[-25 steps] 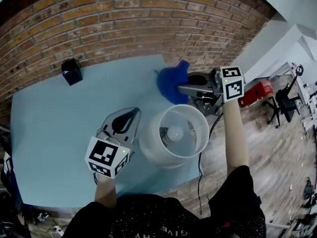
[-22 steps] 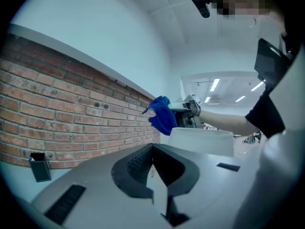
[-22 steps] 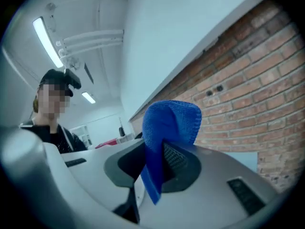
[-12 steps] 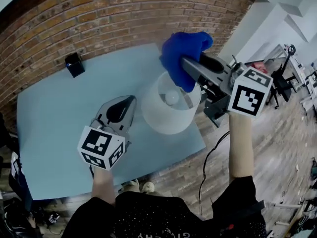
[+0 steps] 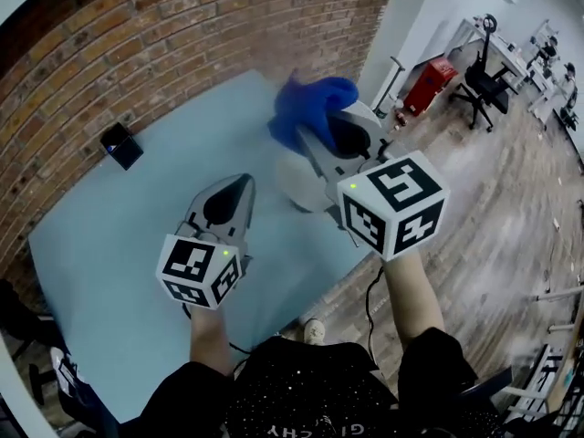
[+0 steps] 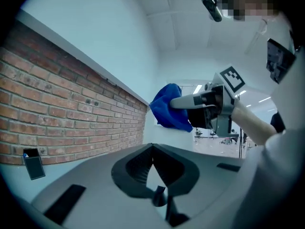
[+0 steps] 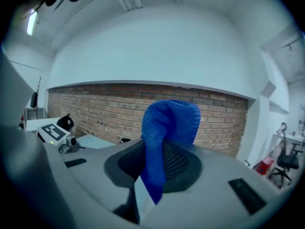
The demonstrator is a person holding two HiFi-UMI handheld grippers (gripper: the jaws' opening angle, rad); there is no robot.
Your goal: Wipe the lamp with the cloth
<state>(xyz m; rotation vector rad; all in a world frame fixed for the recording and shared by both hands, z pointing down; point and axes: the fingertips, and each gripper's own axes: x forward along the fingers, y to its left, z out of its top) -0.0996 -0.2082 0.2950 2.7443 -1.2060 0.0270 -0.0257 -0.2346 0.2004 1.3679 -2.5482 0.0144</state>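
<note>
The white lamp shade [image 5: 294,179] stands near the right edge of the pale blue table [image 5: 109,235], mostly hidden behind my right gripper. My right gripper [image 5: 297,133] hangs above the shade, shut on a blue cloth [image 5: 310,103] that bunches up over its tips. In the right gripper view the cloth [image 7: 170,120] droops out between the shut jaws [image 7: 153,151]. My left gripper [image 5: 245,186] is left of the shade, shut and holding nothing. In the left gripper view, past the gripper's [image 6: 152,148] own jaws, the cloth [image 6: 167,108] shows in front of the brick wall.
A small black box [image 5: 119,144] sits at the table's far left by the brick wall [image 5: 182,35]; it also shows in the left gripper view [image 6: 33,163]. Beyond the table's right edge are a red case [image 5: 429,82] and an office chair [image 5: 481,85] on wooden floor.
My right gripper has risen with the cloth from beside the lamp to over its shade, closer to the head camera. The left gripper has hardly moved.
</note>
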